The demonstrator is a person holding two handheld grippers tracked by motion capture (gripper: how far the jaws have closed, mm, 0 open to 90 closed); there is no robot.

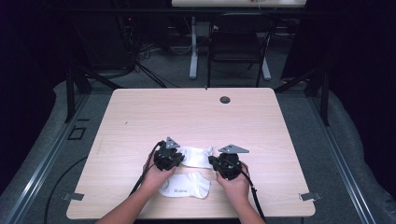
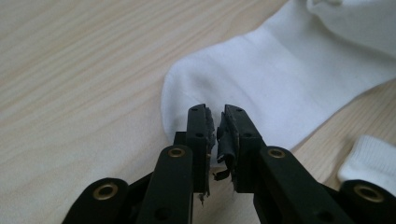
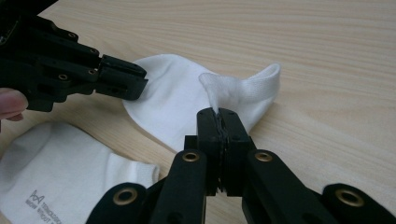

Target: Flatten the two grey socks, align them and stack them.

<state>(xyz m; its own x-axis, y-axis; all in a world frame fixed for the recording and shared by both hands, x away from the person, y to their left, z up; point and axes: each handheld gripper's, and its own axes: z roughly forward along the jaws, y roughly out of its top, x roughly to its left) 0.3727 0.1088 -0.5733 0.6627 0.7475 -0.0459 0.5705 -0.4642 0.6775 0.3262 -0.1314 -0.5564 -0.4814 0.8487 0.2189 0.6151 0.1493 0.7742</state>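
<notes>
Here both grippers' fingers [image 3: 219, 122] pinch opposite ends of the sock [image 3: 177, 100].

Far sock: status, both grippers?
Right gripper shut on far sock's cuff, lifting it. Left gripper pinched on its toe end. Near sock flat by the hands, untouched. Nothing in the way.

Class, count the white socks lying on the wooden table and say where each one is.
2. The far sock lies between the grippers; the printed sock lies nearer the person, between the hands. None looks hidden.
</notes>
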